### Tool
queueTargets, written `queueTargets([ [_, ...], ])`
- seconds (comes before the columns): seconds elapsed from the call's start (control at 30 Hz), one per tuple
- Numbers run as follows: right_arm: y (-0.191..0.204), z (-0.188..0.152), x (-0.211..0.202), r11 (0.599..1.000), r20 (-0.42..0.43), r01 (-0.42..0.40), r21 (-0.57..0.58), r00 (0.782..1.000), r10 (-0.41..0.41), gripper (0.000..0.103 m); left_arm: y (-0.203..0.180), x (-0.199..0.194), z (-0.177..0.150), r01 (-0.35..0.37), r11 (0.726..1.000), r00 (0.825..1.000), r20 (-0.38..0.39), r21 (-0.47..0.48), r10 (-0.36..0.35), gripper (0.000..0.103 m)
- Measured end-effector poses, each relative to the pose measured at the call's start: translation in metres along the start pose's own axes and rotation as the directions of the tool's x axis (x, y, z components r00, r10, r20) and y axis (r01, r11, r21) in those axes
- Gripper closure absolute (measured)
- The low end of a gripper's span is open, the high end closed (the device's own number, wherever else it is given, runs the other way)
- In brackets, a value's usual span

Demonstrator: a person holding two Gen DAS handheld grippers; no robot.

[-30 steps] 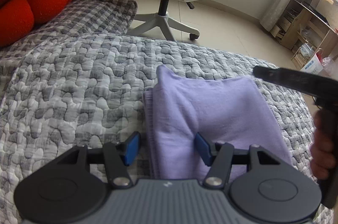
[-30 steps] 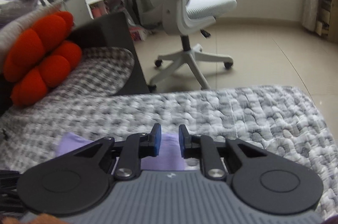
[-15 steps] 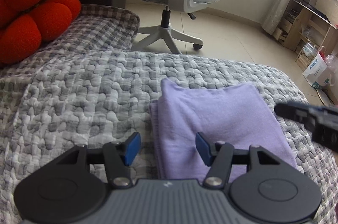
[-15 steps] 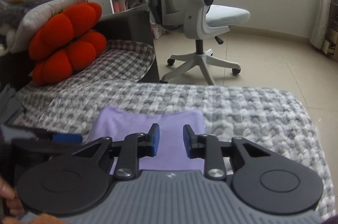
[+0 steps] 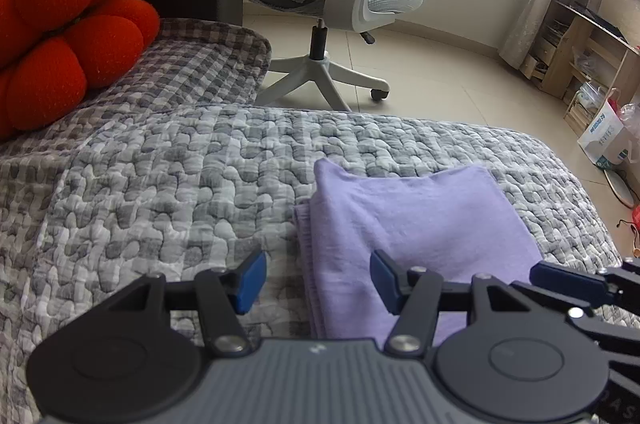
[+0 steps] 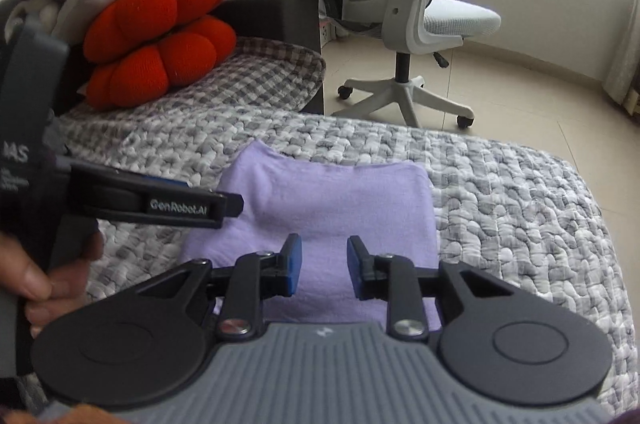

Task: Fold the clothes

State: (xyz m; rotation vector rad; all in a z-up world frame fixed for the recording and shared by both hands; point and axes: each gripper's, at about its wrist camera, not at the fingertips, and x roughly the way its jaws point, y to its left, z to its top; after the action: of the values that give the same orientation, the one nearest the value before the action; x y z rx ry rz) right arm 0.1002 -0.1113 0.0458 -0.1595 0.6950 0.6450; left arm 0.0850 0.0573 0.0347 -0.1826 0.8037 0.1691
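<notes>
Having let go and backed off, the right gripper (image 6: 323, 266) sits narrowly parted and empty, the left gripper (image 5: 317, 282) wide and empty, so the folded lilac garment (image 6: 340, 199) looks finished.

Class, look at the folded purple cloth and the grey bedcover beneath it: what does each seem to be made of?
Purple cloth: probably soft knit cotton, matte, with gentle creases and no shine. Bedcover: seemingly quilted woven fabric, matte, its grey check puckered into stitched bumps.

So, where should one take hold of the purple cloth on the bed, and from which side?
Probably at the left edge of the purple cloth, near the front, coming from the left over the quilt. There the stacked layers show as a loose lip, so one finger could likely slide under and the other press on top.
</notes>
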Motion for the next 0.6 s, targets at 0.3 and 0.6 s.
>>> queueTargets([
  [0.3, 0.001, -0.004, 0.004, 0.999, -0.005, 0.035, -0.018, 0.999, -0.035, 0.067, -0.001, -0.005, 0.002, -0.015, 1.000, 1.000, 0.022, 0.012, 0.015, 0.045],
  [0.6, -0.003, -0.004, 0.004, 0.992, 0.010, 0.127, 0.015, 0.992, -0.128, 0.067, 0.009, -0.005, 0.007, -0.062, 0.998, 0.997, 0.039, 0.003, 0.062, 0.045],
])
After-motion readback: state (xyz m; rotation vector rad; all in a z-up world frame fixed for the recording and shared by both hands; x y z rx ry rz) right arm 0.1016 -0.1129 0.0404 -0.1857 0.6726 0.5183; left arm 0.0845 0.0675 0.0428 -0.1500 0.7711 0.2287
